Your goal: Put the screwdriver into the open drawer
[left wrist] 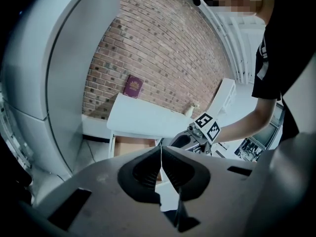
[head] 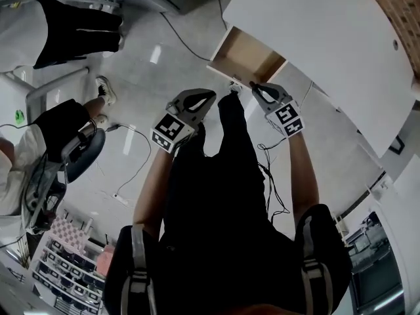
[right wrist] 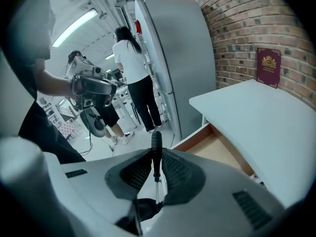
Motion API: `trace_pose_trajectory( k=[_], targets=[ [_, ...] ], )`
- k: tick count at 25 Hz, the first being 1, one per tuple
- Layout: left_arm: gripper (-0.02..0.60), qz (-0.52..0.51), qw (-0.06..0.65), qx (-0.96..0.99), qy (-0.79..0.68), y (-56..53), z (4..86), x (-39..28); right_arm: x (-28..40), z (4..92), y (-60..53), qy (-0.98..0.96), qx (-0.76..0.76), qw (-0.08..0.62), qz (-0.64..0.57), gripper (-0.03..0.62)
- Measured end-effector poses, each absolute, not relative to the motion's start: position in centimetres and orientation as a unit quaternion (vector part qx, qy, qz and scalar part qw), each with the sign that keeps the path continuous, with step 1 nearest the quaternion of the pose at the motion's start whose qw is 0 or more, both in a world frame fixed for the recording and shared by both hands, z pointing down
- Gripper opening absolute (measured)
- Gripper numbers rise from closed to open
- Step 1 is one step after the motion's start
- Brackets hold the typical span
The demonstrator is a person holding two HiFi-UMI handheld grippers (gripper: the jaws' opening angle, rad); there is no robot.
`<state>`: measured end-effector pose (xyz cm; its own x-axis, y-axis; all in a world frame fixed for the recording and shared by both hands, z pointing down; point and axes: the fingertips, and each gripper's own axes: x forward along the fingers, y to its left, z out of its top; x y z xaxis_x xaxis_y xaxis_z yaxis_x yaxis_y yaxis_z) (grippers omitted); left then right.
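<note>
Person standing at a white surface (head: 328, 44), one hand-held gripper in each hand. The right hand-held gripper (right wrist: 156, 154) is clenched on the screwdriver (right wrist: 156, 143). The black handle pokes out past the jaw tips, and the metal shaft runs back between the ribbed pads. In the head view this hand-held gripper's tip lies just at the front edge of the open drawer (head: 246, 54). The screwdriver is near the drawer but not inside it. The drawer stands pulled out from under the surface, its bare wooden bottom showing. The left hand-held gripper (left wrist: 161, 157) is closed with nothing between its jaws, leaving only a thin slit. It is held beside the right one, over the floor. A dark red book (right wrist: 268, 67) leans against the brick wall (right wrist: 247, 19) at the back of the surface. A grey fridge (right wrist: 182, 58) stands beside the surface, and a second person (right wrist: 131, 68) stands beyond it.
</note>
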<state>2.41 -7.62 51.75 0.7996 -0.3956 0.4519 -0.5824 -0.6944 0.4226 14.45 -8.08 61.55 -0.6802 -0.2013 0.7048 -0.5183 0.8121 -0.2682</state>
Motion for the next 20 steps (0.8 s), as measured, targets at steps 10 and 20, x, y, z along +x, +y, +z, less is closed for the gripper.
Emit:
trace_pose_trajectory(
  k=[10, 20],
  targets=[
    [0.017, 0.159, 0.304, 0.892, -0.294, -7.8, 56.9, 1.4, 14.1, 68.3, -9.1, -0.883, 0.187, 0.364, 0.231, 0.118],
    [0.017, 0.155, 0.331, 0.879, -0.305, -6.5, 62.1, 1.7, 13.6, 76.4, -9.4, -0.870, 0.167, 0.408, 0.222, 0.120]
  ],
)
